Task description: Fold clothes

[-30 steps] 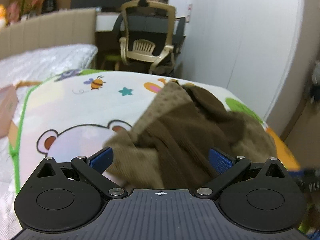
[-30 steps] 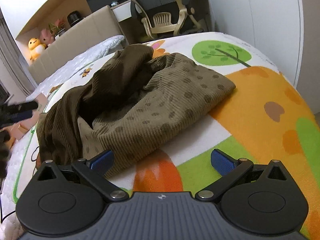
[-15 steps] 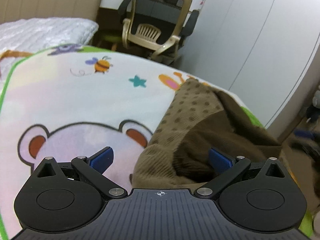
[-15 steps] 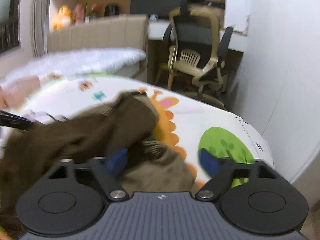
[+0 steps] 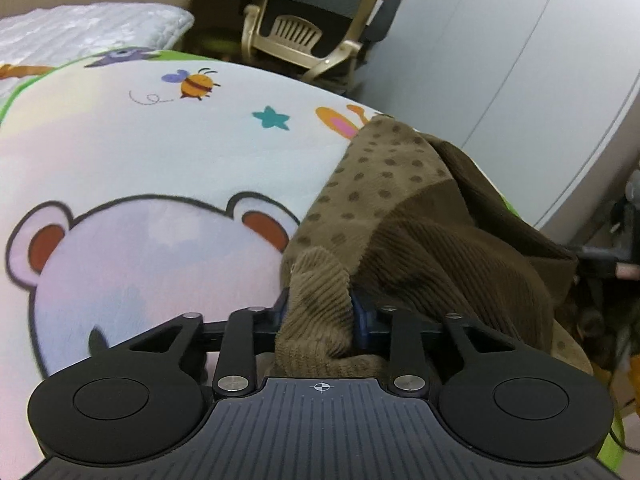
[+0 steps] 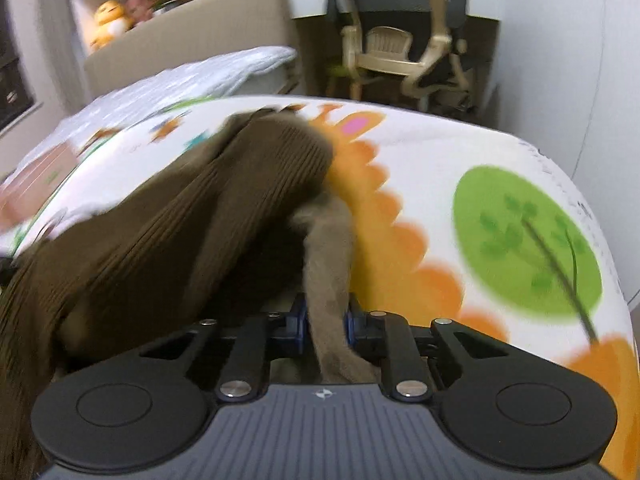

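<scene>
On a cartoon-print bed cover (image 5: 168,168), both grippers pinch a crumpled brown corduroy garment (image 5: 420,240).
Left gripper (image 5: 318,316) and right gripper (image 6: 325,320) are each clamped on bunched cloth; likely next: lift and spread it flat.

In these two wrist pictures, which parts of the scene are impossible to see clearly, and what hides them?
- Left wrist view: the brown corduroy garment hides the blue pads of the left gripper; the gripper body covers the garment's near edge.
- Left wrist view: a dark object at the right edge is cut off and blurred.
- Right wrist view: motion blur smears the garment clamped in the right gripper; its dots and overall shape are unreadable.
- Right wrist view: the pink object at the left edge is blurred and cut off.
</scene>
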A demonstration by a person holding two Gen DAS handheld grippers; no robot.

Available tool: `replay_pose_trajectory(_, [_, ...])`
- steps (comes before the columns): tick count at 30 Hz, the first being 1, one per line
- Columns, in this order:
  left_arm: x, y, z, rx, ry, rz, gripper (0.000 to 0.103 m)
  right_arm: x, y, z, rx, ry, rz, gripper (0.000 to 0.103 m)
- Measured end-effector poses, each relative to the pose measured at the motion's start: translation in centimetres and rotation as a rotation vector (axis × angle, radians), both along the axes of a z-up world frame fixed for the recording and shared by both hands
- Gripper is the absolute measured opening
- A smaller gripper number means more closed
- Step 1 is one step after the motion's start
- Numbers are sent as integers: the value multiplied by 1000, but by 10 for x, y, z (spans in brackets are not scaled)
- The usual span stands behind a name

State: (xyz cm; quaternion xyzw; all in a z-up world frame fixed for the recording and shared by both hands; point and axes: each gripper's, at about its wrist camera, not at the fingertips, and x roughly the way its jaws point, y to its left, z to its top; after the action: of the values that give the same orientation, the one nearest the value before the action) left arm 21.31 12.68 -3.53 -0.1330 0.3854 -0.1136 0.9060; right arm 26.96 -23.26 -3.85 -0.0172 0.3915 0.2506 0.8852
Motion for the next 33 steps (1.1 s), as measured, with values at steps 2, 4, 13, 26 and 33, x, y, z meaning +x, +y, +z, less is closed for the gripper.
replay_pose_trajectory(2, [-20, -4, 3, 14, 5, -25, 20, -35, -8, 2, 28, 34, 17, 16])
replay_pose_trajectory(4, [-49, -9, 4, 18, 22, -69, 20, -73, -16, 4, 43, 61, 31, 16])
replay_pose_trajectory(13, [-149, -14, 48, 166, -87, -70, 57, -169, -47, 56, -23, -184, 40, 40])
replay_pose_trajectory(26, [-182, -132, 32, 401, -163, -400, 91, -177, 13, 32, 13, -199, 291, 55])
replay_pose_trajectory(33, [-152, -108, 42, 451, -189, -348, 16, -99, 40, 67, 23, -308, 263, 6])
